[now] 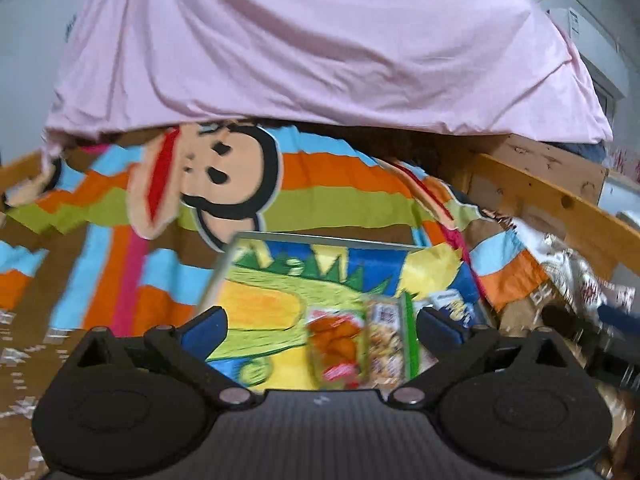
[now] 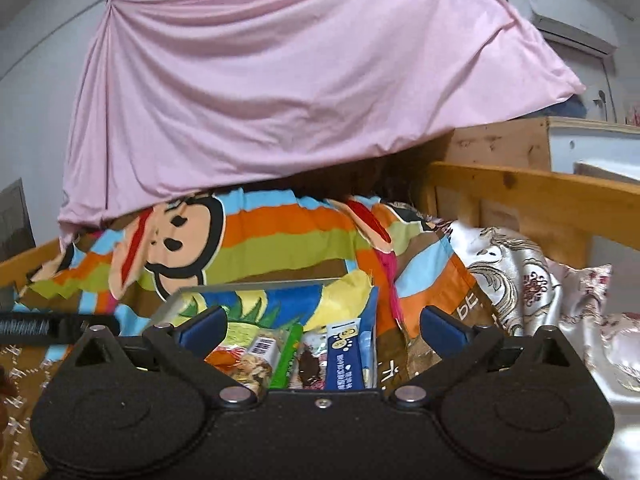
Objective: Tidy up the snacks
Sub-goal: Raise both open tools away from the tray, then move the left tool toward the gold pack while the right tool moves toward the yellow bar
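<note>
A box (image 1: 320,245) lined with a bright dinosaur print lies on a bed. In the left wrist view it holds an orange-red snack packet (image 1: 336,336), a nut bar packet (image 1: 386,344), a green stick pack (image 1: 412,340) and a blue packet (image 1: 456,308). My left gripper (image 1: 322,320) hangs open above them with nothing between its blue pads. The right wrist view shows the same box (image 2: 256,285) with a barcoded packet (image 2: 260,354), a green stick pack (image 2: 290,356), a dark chocolate bar (image 2: 310,364) and a blue packet (image 2: 344,360). My right gripper (image 2: 322,320) is open and empty over them.
A striped monkey blanket (image 2: 280,236) covers the bed behind the box. A pink sheet (image 2: 300,92) hangs above it. A wooden bed rail (image 2: 540,196) runs along the right, with silvery floral cloth (image 2: 520,280) below it. An air conditioner (image 2: 560,12) sits high on the wall.
</note>
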`<state>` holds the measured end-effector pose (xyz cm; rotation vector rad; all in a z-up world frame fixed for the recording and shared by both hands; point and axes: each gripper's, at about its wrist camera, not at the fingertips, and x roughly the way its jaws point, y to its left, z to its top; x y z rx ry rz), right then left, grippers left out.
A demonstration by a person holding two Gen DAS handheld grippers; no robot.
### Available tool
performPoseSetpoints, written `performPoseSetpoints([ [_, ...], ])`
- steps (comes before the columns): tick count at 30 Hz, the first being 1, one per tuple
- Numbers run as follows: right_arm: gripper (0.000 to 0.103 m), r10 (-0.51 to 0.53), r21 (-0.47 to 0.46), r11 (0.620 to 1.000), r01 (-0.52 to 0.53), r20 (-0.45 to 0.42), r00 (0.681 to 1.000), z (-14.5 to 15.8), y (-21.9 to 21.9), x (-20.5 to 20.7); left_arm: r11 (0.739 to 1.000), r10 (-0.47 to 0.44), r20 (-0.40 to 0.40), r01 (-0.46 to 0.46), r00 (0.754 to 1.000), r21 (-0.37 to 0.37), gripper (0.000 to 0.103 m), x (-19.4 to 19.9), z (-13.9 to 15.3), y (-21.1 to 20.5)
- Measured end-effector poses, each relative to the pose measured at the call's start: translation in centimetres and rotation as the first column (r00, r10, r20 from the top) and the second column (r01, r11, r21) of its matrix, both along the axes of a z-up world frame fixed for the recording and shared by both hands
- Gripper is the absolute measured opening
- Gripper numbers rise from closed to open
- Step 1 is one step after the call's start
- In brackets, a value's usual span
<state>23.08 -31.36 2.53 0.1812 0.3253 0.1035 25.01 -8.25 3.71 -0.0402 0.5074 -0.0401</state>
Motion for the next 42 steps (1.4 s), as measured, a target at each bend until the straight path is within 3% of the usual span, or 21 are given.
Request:
performPoseSetpoints([
  [4, 0.102, -0.004, 0.001, 1.000, 0.004, 0.004, 1.000, 0.4, 0.3, -3.1, 0.999, 0.001, 0.022, -0.002, 1.000, 0.047, 0.102, -3.9, 0.6, 0.8],
  [12, 0.102, -0.018, 0.010, 1.000, 0.018, -0.039, 0.999, -0.3, 1.4, -9.4, 0.997, -0.041, 0.058, 0.038, 0.997, 0.067, 0.102, -11.0, 0.5, 2.0],
  [20, 0.102, -0.004, -0.014, 1.000, 0.002, -0.113, 0.994, -1.4, 4.0, -13.3, 0.997, -0.049, 0.014, 0.048, 0.999, 0.059, 0.103, -14.8, -1.2, 3.4],
  [34, 0.102, 0.070, -0.189, 0.973, -0.130, -0.294, 0.953, -3.8, 9.5, -13.8, 1.000, -0.026, -0.074, 0.027, 0.997, 0.014, 0.102, -16.0, -4.6, 6.8],
  [42, 0.102, 0.084, -0.212, 0.963, -0.167, -0.352, 0.932, -4.8, 10.3, -12.9, 1.000, 0.008, -0.127, -0.008, 0.992, 0.003, 0.102, -16.1, -6.4, 8.5],
])
